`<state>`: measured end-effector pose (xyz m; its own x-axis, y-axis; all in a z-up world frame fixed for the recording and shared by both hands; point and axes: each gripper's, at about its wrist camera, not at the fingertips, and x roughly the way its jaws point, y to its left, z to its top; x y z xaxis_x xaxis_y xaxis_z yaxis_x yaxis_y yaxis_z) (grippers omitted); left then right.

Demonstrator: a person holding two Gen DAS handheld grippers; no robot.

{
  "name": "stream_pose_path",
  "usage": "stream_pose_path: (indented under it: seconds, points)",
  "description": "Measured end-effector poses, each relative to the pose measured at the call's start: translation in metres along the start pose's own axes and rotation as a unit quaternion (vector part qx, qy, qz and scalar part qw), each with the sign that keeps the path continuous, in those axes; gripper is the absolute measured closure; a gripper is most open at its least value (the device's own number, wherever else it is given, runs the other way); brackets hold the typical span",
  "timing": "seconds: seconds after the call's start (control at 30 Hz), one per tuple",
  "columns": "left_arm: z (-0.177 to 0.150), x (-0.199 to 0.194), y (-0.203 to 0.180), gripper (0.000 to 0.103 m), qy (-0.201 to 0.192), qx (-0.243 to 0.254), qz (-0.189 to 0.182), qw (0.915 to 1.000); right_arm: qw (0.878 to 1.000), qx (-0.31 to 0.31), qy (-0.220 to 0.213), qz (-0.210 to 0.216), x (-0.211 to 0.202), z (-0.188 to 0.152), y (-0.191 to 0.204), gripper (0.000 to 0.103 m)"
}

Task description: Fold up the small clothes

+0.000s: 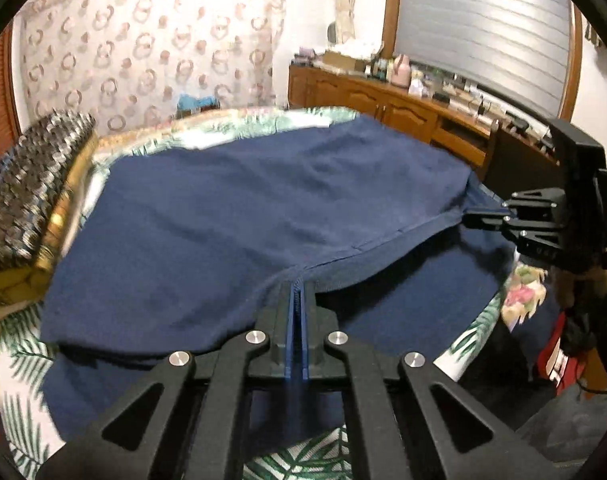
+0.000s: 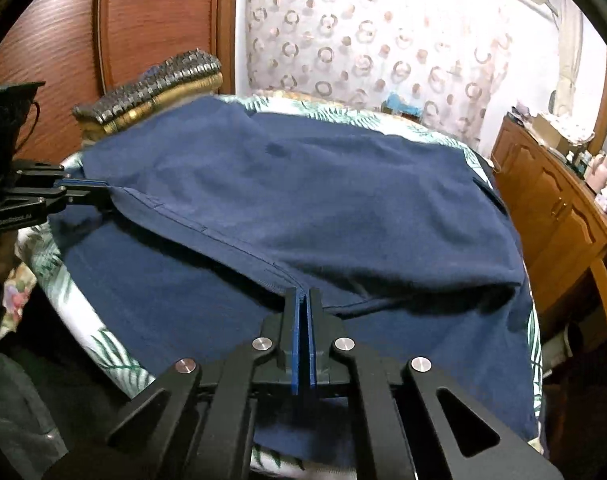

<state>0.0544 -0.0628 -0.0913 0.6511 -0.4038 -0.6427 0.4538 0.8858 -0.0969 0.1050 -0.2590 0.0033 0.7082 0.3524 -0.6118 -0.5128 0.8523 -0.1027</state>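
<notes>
Both grippers are clamped on the same hemmed edge of the navy garment (image 1: 263,208). Left gripper (image 1: 298,280): black jaws with blue pads pressed together, stitched hem pinched at the tips. Right gripper (image 2: 302,294): same state, pads closed on the hem further along. Each shows up in the other's view, the right gripper (image 1: 473,214) at the right side of the left wrist view, the left gripper (image 2: 103,192) at the left side of the right wrist view. Only readable writing: small white lettering on the left gripper's black body in the right wrist view, looks like "GenRobot.AI", partly blurred.

The held hem is lifted off a lower navy layer and runs taut between the two sets of tips. Fabric is a matte knit with a fine weave and soft creases, no print; double-stitched seam along the edge. Garment lies spread over most of the bed (image 2: 103,344), from near edge to far edge.

Bed cover is white with green palm-leaf print. At the bed's far left corner sits a stack of folded textiles (image 1: 31,192), top one in a small grey-black checker pattern, gold-yellow ones under it.

Beyond: sheer curtain (image 2: 383,40) with pink ring pattern, wooden cabinet (image 1: 383,100) with arched panel doors and a cluttered top, slatted shutter (image 1: 483,28) above it.
</notes>
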Motion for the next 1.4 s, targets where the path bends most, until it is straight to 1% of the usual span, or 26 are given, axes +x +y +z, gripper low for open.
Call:
stream_pose_path:
  seconds: [0.07, 0.1, 0.2, 0.33, 0.43, 0.53, 0.57, 0.63, 0.7, 0.73, 0.77, 0.8, 0.83, 0.87, 0.93, 0.97, 1.0, 1.07, 1.2, 1.4]
  points:
    - [0.003, -0.011, -0.001, 0.1, -0.013, 0.002, 0.001, 0.9999, 1.0, 0.003, -0.012, 0.01, -0.008, -0.001, -0.002, 0.101]
    - [0.005, -0.018, -0.002, 0.1, -0.02, 0.0, 0.0, 0.9998, 1.0, 0.004, -0.017, 0.013, -0.016, -0.009, 0.005, 0.101]
    - [0.009, -0.036, -0.006, 0.1, -0.032, 0.004, -0.006, 0.9995, 0.999, 0.007, -0.024, 0.03, -0.022, -0.019, 0.009, 0.101]
    - [0.005, -0.052, -0.012, 0.1, -0.037, 0.007, -0.01, 0.9993, 0.999, 0.001, -0.034, 0.038, -0.045, -0.031, 0.015, 0.101]
    - [-0.005, -0.048, -0.013, 0.1, -0.022, 0.008, -0.001, 0.9997, 0.998, 0.007, -0.03, 0.053, -0.051, -0.045, 0.013, 0.101]
    - [-0.013, -0.036, -0.005, 0.1, -0.006, -0.007, 0.002, 1.0, 0.998, 0.009, -0.014, 0.055, -0.046, -0.057, 0.012, 0.101]
    - [-0.014, -0.035, -0.002, 0.1, -0.006, -0.01, 0.006, 0.9999, 0.998, 0.008, -0.01, 0.059, -0.045, -0.056, 0.01, 0.101]
    - [-0.015, -0.033, 0.006, 0.1, -0.008, -0.018, 0.017, 0.9997, 0.998, 0.015, -0.003, 0.055, -0.04, -0.056, 0.006, 0.101]
    - [-0.016, -0.032, 0.015, 0.099, -0.009, -0.032, 0.021, 0.9992, 0.999, 0.013, 0.0, 0.04, -0.036, -0.051, 0.007, 0.101]
    - [-0.016, -0.032, 0.021, 0.098, -0.008, -0.04, 0.022, 0.9989, 0.999, 0.016, 0.002, 0.04, -0.034, -0.049, 0.004, 0.101]
    - [-0.016, -0.032, 0.029, 0.084, -0.007, -0.051, 0.027, 0.9983, 0.999, 0.02, 0.002, 0.039, -0.034, -0.049, 0.001, 0.101]
    - [-0.019, -0.034, 0.037, 0.071, -0.01, -0.061, 0.033, 0.9975, 0.999, 0.022, 0.002, 0.031, -0.033, -0.05, 0.0, 0.097]
    - [-0.02, -0.035, 0.042, 0.065, -0.013, -0.067, 0.037, 0.997, 0.999, 0.026, 0.001, 0.02, -0.035, -0.051, -0.003, 0.09]
    - [-0.021, -0.037, 0.05, 0.06, -0.016, -0.076, 0.043, 0.996, 0.999, 0.031, -0.001, 0.014, -0.036, -0.051, -0.005, 0.087]
    - [-0.022, -0.039, 0.068, 0.06, -0.015, -0.092, 0.065, 0.9936, 0.999, 0.049, -0.008, 0.005, -0.038, -0.052, -0.017, 0.072]
    - [-0.023, -0.039, 0.076, 0.06, -0.017, -0.1, 0.076, 0.9919, 0.998, 0.055, -0.011, -0.002, -0.038, -0.053, -0.021, 0.068]
    - [-0.023, -0.04, 0.082, 0.06, -0.019, -0.105, 0.085, 0.9906, 0.998, 0.064, -0.014, -0.013, -0.038, -0.054, -0.028, 0.061]
    - [-0.025, -0.041, 0.094, 0.06, -0.021, -0.122, 0.107, 0.9864, 0.997, 0.076, -0.018, -0.025, -0.039, -0.054, -0.039, 0.059]
    - [-0.03, -0.03, 0.115, 0.06, -0.005, -0.145, 0.126, 0.9814, 0.994, 0.09, -0.014, -0.06, -0.028, -0.054, -0.056, 0.058]
    - [-0.037, -0.01, 0.125, 0.06, 0.024, -0.155, 0.129, 0.9792, 0.989, 0.129, -0.001, -0.076, -0.012, -0.049, -0.083, 0.058]
